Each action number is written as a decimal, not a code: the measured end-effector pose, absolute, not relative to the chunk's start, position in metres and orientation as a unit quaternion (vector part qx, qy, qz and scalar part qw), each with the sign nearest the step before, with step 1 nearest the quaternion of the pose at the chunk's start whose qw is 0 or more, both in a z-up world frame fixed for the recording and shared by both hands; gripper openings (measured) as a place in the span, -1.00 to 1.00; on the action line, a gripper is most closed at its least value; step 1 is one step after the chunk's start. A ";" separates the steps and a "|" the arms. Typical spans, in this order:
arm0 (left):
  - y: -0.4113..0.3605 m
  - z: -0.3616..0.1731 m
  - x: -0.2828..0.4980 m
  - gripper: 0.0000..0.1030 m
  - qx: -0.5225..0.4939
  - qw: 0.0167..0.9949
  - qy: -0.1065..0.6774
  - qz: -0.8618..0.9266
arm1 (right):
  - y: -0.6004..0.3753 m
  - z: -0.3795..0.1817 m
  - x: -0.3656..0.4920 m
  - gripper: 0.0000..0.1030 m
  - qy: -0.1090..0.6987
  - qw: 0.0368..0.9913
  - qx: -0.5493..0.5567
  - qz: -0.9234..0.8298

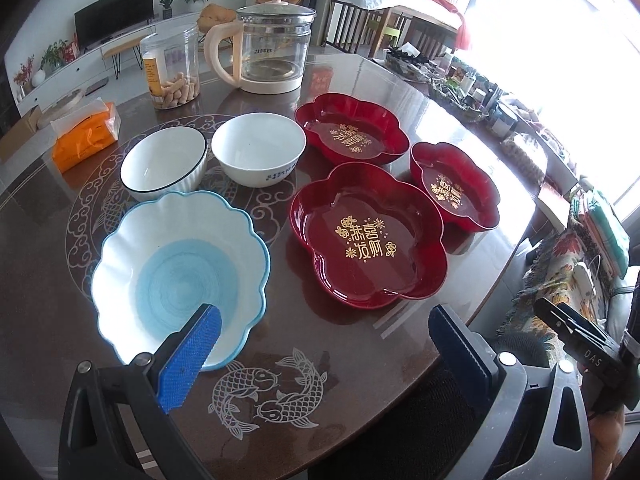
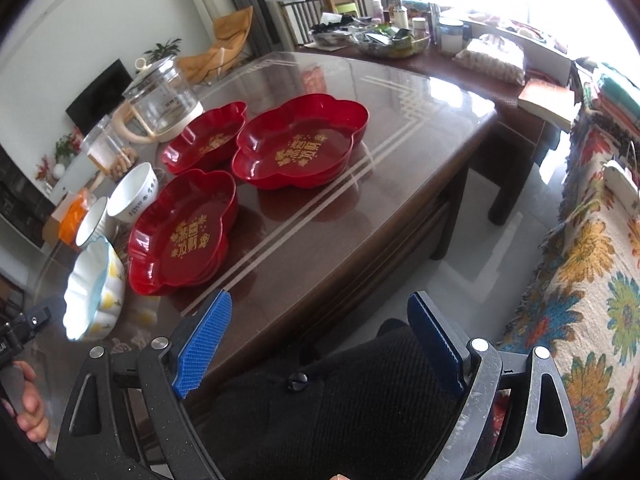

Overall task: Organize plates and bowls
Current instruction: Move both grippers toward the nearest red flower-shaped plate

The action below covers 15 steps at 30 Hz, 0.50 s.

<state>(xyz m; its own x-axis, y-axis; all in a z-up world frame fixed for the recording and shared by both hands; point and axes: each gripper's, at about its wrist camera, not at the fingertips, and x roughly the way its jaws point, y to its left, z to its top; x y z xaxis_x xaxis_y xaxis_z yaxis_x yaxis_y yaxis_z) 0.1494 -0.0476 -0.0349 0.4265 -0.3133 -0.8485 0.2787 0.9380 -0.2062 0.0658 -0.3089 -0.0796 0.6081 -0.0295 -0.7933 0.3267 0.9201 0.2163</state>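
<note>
Three red flower-shaped plates with gold lettering and three bowls sit on a dark brown table [image 1: 360, 360] with a glossy top and fish motifs. The left gripper [image 1: 324, 344] hangs above the table's near edge with its blue-padded jaws spread wide and nothing between them; its left finger overlaps the rim of the scalloped blue-and-white bowl [image 1: 180, 264] in the picture, though contact cannot be judged. Behind that bowl, toward the table's middle, stand a dark-rimmed white bowl [image 1: 164, 170] and a plain white bowl [image 1: 258, 150], side by side. To their right lie the nearest red plate [image 1: 368, 240], a second red plate [image 1: 352, 130] behind it, and a third red plate [image 1: 456, 188] closest to the table's right edge. The right gripper [image 2: 320, 340] hovers just off the table's near edge, over a black mesh chair back [image 2: 340, 400], jaws also wide and empty. A glass kettle [image 1: 272, 44], a clear snack jar [image 1: 172, 68] and an orange tissue pack [image 1: 86, 134] line the far side.
</note>
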 end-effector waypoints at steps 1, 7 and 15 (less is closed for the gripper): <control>-0.046 -0.036 0.155 0.99 -0.027 0.841 0.511 -0.177 | -0.309 -0.079 0.072 0.78 0.434 0.881 0.159 -0.099; -0.051 -0.041 0.165 0.99 -0.045 0.834 0.519 -0.180 | -0.331 -0.110 0.135 0.78 0.489 0.860 0.109 -0.095; -0.063 -0.051 0.182 0.99 0.000 0.843 0.511 -0.168 | -0.360 -0.149 0.213 0.78 0.525 0.838 0.113 -0.099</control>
